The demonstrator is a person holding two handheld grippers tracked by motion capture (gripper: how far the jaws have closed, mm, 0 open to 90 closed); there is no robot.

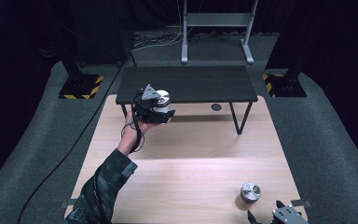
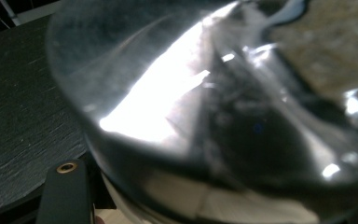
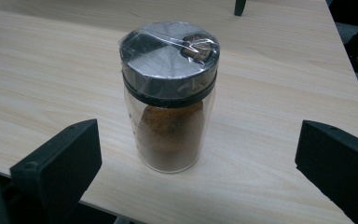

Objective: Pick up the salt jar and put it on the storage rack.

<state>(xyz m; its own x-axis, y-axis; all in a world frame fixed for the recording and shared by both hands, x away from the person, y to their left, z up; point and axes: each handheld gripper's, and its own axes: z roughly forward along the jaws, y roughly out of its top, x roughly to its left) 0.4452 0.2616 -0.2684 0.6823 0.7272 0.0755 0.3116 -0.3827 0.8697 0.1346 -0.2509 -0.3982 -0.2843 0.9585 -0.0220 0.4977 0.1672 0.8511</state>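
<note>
Holding a clear glass jar with a silver lid (image 1: 162, 103), the left claw (image 1: 161, 109) hovers at the black raised shelf's (image 1: 186, 84) front edge. A second upright jar of brown spice (image 3: 170, 95) stands between the right claw's (image 3: 205, 163) wide-open jaws on the light wooden desk (image 1: 186, 158).

you have two spice jars: one jar (image 1: 162, 103) left of centre in the high view, held in your left gripper (image 1: 161, 111) at the front edge of the shelf, and a second jar (image 1: 250, 192) at the lower right, standing on the table. the held jar looks like the same kind, though it is blurred up close. two grippers: the right gripper (image 1: 265, 215) sits at the bottom right. one black shelf (image 1: 200, 84), upper centre. one wooden table (image 1: 191, 163).
</note>
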